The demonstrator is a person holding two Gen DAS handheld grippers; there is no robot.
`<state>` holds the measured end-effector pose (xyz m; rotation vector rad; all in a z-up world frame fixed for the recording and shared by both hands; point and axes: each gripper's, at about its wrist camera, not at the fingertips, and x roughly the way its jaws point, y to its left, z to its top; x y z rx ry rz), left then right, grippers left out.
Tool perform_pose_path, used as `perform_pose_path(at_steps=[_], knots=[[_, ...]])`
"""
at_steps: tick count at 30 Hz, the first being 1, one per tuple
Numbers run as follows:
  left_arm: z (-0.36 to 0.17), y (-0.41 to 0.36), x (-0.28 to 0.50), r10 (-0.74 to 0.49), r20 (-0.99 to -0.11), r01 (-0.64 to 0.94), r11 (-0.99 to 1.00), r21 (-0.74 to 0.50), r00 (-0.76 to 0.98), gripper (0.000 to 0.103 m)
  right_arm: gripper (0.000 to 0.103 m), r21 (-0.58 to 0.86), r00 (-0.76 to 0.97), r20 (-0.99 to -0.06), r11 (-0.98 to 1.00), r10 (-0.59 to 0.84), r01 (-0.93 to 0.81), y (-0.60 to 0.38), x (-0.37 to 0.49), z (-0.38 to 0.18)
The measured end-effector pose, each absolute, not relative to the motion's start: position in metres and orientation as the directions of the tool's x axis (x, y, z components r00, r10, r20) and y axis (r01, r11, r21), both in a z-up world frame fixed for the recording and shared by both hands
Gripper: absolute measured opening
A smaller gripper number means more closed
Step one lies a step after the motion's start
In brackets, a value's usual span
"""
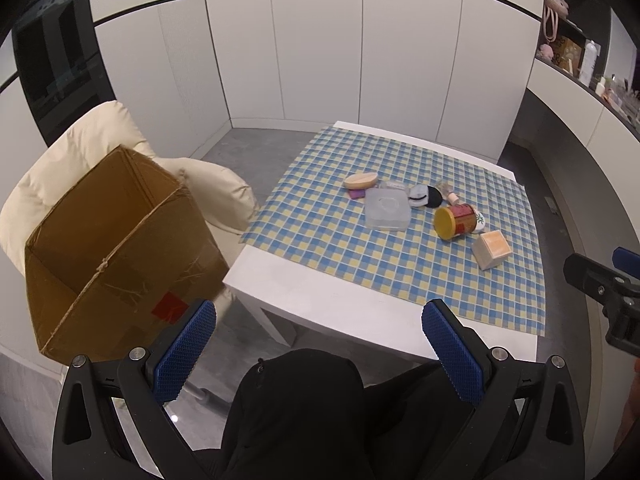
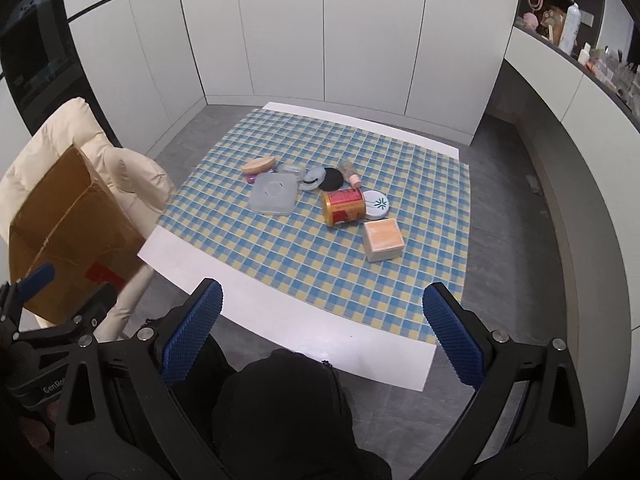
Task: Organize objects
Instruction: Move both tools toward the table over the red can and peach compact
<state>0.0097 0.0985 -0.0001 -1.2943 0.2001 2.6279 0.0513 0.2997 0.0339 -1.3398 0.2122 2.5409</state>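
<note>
Stage: nothing is looking sorted yet; by my reading the task is only just beginning.
Landmark: the cardboard box (image 1: 116, 248) is sitting open on a cream padded chair (image 1: 80, 148), just beside the near left corner of the surface (image 2: 280, 320). What I can see of its inside is showing only bare cardboard, though the bottom is partly hidden.
Things waiting: all are lying in one loose cluster on the checked cloth (image 2: 320, 264), well apart from the box and on its far right side.
Nearest the box: a tan oval brush (image 2: 259, 165) and a clear plastic case (image 2: 274, 193).
Middle of the cluster: a pale grey pouch (image 2: 313, 178) and a black round pad (image 2: 332, 179), touching each other, with a small pinkish bottle (image 2: 351, 174) beside them.
Farthest from the box: a red and gold can (image 2: 345, 207) lying on its side, a white round tin (image 2: 376, 204) touching it, and a peach-topped carton (image 2: 382, 239) just beside the can.
Left tongs (image 1: 318, 354): hanging wide and carrying nothing, above the person's dark-clothed lap, near the box.
Right tongs (image 2: 324, 336): likewise spread wide and carrying nothing, short of the near edge of the surface.
Left to do: every item, I judge, is still needing a trip across to the box.
</note>
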Motion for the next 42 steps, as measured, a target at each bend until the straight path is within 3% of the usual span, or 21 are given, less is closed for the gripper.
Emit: perform_pose_path(at_steps=[18,24,29,33,42], knots=[[-0.008,0.135,0.011,0.176,-0.812,-0.318,-0.948,0.013,-0.557,0.102,0.102,-0.011,-0.541,-0.808,-0.924,0.233,-0.383,0.327,0.080,0.033],[-0.010,0.155,0.017,0.225,-0.798,-0.412,-0.911,0.031,-0.559,0.102,0.102,-0.030,-0.547,-0.791,-0.910,0.274,-0.413,0.335,0.090,0.029],[-0.012,0.173,0.022,0.228,-0.808,-0.461,-0.885,0.061,-0.544,0.102,0.102,-0.062,-0.514,-0.810,-0.914,0.281,-0.401,0.343,0.094,0.014],[-0.011,0.180,0.023,0.232,-0.810,-0.471,-0.880,0.061,-0.539,0.102,0.102,0.068,-0.513,-0.845,-0.920,0.152,-0.385,0.356,0.099,0.006],[-0.011,0.201,0.023,0.269,-0.813,-0.509,-0.860,0.039,-0.517,0.102,0.102,0.019,-0.430,-0.876,-0.876,0.218,-0.482,0.380,0.114,0.000]])
